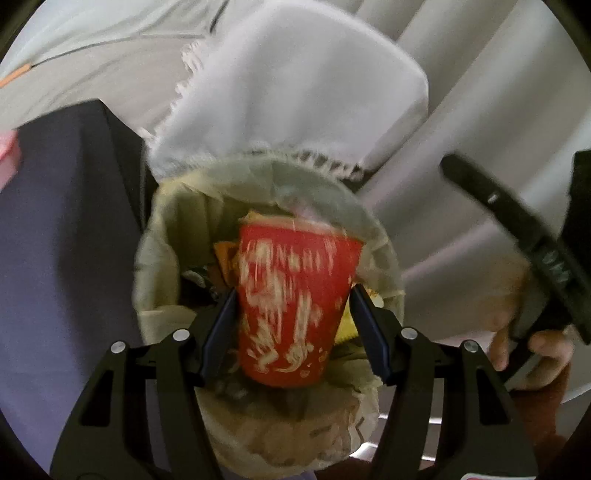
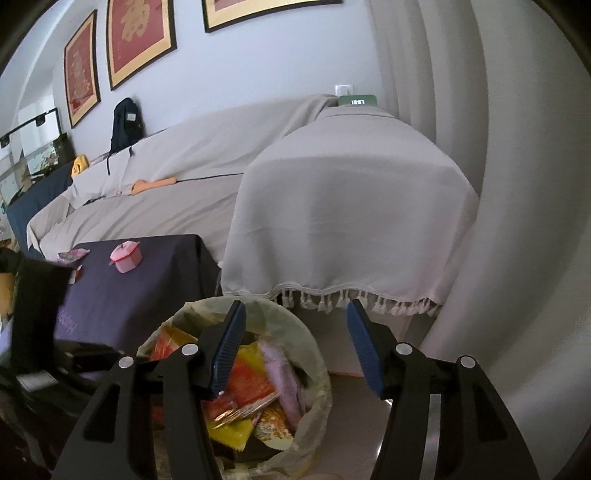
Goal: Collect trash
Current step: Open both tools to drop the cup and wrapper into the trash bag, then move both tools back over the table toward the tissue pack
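left gripper (image 1: 293, 314) jaws spread, red patterned paper cup (image 1: 295, 306) loose between them, above the bag-lined trash bin (image 1: 147, 258); let it fall centred. right gripper (image 2: 293, 343) open, empty.

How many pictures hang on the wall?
3, in a row above the sofa: left picture, middle picture, right picture, which the frame edge cuts off. More may hang out of view.
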